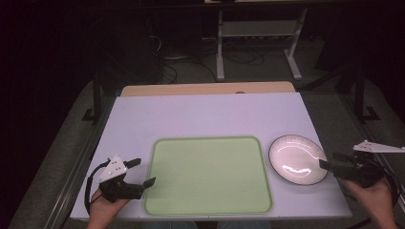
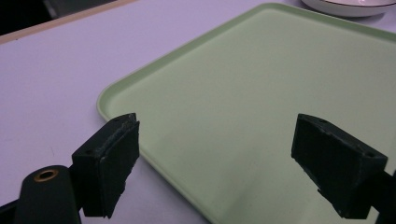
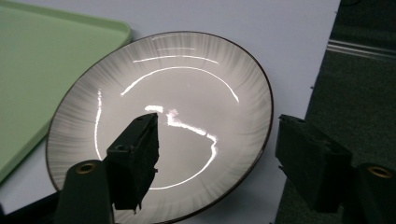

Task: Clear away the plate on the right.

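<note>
A pale green tray [image 1: 210,176] lies on the white table [image 1: 205,114] near its front edge. A white plate with a dark rim [image 1: 293,157] rests just right of the tray. My left gripper [image 1: 145,171] is open at the tray's left side; in the left gripper view its jaws [image 2: 215,154] straddle the tray's [image 2: 261,93] edge with nothing between them. My right gripper [image 1: 327,160] is open at the plate's right rim. In the right gripper view [image 3: 217,144], one jaw hangs over the plate's [image 3: 187,93] bowl and the other stands outside the rim.
The table's right edge runs close beside the plate, with dark carpet [image 3: 364,93] beyond it. A wooden strip [image 1: 205,89] borders the table's far side. White desk legs [image 1: 219,47] and cables stand on the floor behind. The plate's edge [image 2: 350,7] peeks in at the left gripper view's top.
</note>
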Action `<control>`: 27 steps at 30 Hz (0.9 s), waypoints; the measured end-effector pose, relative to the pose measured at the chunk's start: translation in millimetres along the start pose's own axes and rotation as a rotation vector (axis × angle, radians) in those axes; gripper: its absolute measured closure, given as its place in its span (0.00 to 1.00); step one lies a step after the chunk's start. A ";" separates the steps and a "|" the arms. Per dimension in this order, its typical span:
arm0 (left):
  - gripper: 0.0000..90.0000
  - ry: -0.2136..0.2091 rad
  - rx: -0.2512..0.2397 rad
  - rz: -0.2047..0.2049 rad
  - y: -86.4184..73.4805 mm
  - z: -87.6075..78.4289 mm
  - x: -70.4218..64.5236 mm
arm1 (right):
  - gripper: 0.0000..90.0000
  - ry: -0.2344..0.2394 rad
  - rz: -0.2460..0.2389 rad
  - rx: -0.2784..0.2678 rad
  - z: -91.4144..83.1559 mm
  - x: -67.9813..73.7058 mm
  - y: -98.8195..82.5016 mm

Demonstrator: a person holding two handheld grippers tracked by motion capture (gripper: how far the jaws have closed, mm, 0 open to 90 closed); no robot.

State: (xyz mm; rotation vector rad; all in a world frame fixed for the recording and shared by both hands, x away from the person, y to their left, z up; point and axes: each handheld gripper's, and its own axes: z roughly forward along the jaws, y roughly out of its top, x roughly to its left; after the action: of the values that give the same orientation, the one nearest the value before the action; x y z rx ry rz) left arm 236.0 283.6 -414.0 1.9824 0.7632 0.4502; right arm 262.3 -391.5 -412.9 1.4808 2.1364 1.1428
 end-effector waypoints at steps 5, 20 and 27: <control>0.17 0.000 0.001 0.000 -0.1 -0.1 0.4 | 0.41 0.002 0.071 0.052 8.9 -11.7 1.6; 0.17 0.001 -0.003 -0.001 -0.5 -0.7 1.5 | 0.63 0.042 0.262 0.166 38.6 -32.2 5.5; 0.17 0.001 -0.003 -0.001 -0.5 -0.8 1.8 | 0.74 0.089 0.344 0.213 44.4 -36.8 6.9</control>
State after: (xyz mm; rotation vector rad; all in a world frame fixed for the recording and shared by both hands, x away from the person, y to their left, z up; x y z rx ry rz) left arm 236.7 285.5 -414.1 1.9796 0.7637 0.4521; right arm 310.5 -403.7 -442.9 1.9887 2.1746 1.1350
